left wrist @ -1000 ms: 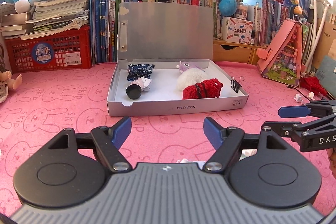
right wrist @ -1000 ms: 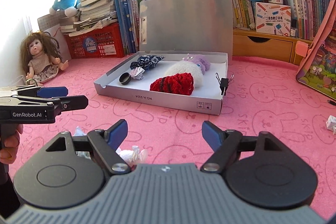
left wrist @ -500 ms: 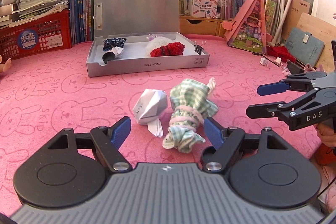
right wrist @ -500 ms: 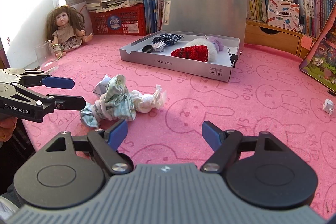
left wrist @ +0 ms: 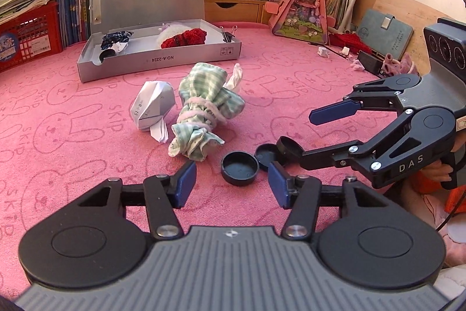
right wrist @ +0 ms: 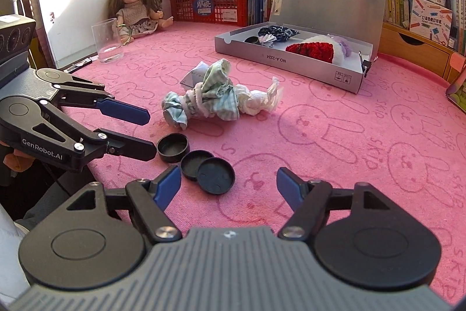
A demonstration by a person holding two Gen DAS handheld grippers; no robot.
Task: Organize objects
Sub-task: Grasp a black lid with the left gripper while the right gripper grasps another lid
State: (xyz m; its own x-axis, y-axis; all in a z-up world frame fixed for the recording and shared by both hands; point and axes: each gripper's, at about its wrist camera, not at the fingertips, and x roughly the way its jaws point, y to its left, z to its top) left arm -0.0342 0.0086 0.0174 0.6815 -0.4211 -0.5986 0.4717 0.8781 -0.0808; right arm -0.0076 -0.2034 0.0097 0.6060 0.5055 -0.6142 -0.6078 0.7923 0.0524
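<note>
Three black round caps lie on the pink mat at the near edge. One cap point(left wrist: 239, 171) point(right wrist: 172, 147) sits open side up just ahead of my left gripper point(left wrist: 231, 184) point(right wrist: 139, 133), whose jaws are closing with a gap still showing on both sides of it. The other two caps point(right wrist: 195, 164) point(right wrist: 216, 175) overlap each other in front of my right gripper point(right wrist: 228, 187) point(left wrist: 308, 130), nearer its left finger; its jaws are closing too and touch nothing. Farther out lie a green checked cloth bundle point(left wrist: 204, 121) and folded white paper point(left wrist: 153, 107).
A grey box point(left wrist: 157, 60) with its lid up stands beyond, holding a red knit piece, a white plush and dark cloth. A glass cup point(right wrist: 107, 42) and a doll point(right wrist: 134, 8) are at the far left. Books, a red basket and a pink toy house point(left wrist: 303, 10) line the back.
Both grippers have drawn back from the box and sunk toward the near edge. The bundle, then the black caps, came into view. Both pairs of jaws have narrowed.
</note>
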